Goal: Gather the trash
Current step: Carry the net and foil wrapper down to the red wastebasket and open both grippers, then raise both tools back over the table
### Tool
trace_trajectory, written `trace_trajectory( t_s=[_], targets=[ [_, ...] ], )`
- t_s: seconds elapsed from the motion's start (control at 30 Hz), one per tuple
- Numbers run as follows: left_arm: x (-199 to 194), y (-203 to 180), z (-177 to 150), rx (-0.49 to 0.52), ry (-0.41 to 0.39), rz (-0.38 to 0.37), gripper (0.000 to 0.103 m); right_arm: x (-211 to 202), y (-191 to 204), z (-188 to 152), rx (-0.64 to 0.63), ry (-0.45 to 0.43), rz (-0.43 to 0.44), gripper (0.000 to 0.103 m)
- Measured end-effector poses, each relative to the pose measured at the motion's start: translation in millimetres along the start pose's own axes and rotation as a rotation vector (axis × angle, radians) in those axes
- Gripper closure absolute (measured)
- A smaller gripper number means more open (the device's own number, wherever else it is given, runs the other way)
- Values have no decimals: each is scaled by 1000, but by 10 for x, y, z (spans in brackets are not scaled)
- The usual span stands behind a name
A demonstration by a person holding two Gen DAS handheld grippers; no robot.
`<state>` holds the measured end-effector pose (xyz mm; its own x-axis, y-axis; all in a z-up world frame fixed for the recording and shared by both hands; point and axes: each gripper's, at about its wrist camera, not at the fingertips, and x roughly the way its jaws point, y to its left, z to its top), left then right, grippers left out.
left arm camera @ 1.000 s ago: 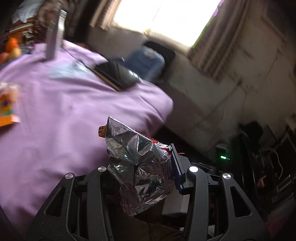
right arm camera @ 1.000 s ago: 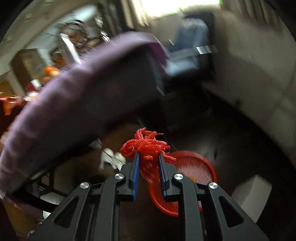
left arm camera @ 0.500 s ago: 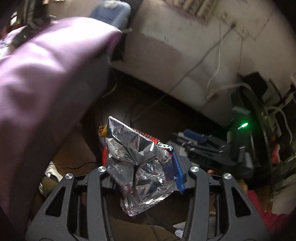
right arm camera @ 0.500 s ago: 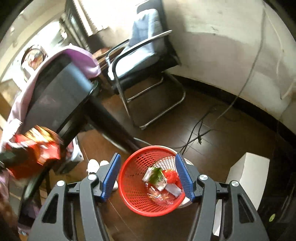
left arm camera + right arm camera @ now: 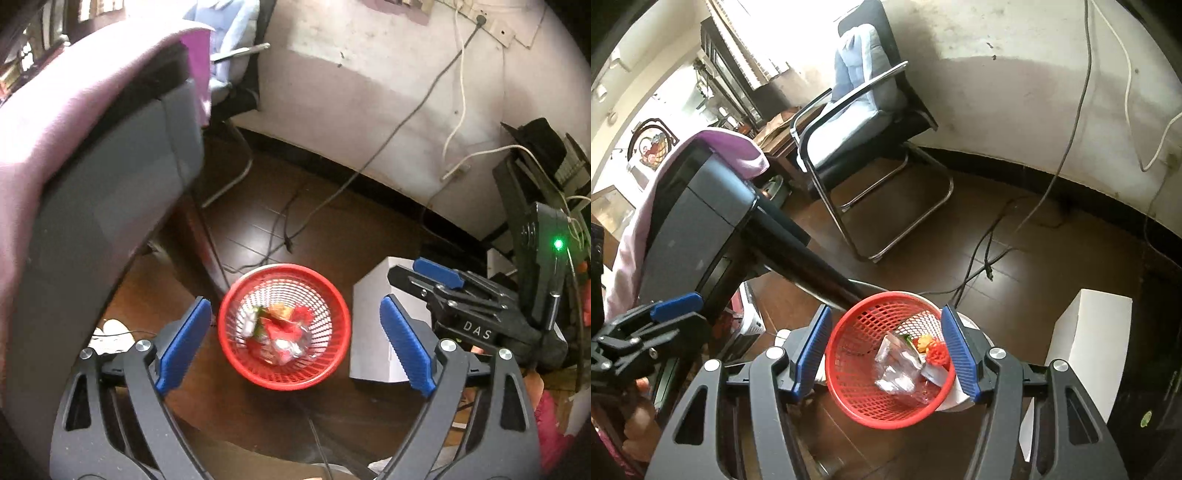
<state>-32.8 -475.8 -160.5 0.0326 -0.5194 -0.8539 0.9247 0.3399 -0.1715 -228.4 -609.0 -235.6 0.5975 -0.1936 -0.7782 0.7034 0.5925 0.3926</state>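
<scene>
The left claw [image 5: 295, 349] is opening, empty, above the red basket [image 5: 236, 354]; the right claw [image 5: 884, 356] is held apart, empty. The trash [image 5: 280, 332] lies inside. Both claws are best lifted clear before returning to the counter.

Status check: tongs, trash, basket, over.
Left tongs opening, nothing between. Right tongs open, empty. Trash in red basket. Nothing in the way.

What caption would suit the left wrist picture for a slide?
Left gripper opening, empty, above the red basket of wrappers on the floor.
</scene>
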Motion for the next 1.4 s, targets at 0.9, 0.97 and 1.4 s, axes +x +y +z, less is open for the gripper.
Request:
trace_trajectory(
  t_s=[0.9,0.97,1.4],
  targets=[
    [-1474,654,-418,-114,-299,193,8,-800,1549,26,-311,-114,94,29],
    [-1704,863,-507,-136,-330,254,7,-831,1702,21,-334,-116,112,23],
    [-3105,2871,-1295,-500,-419,647,7,-622,3264,-132,-566,-59,263,17]
  ],
)
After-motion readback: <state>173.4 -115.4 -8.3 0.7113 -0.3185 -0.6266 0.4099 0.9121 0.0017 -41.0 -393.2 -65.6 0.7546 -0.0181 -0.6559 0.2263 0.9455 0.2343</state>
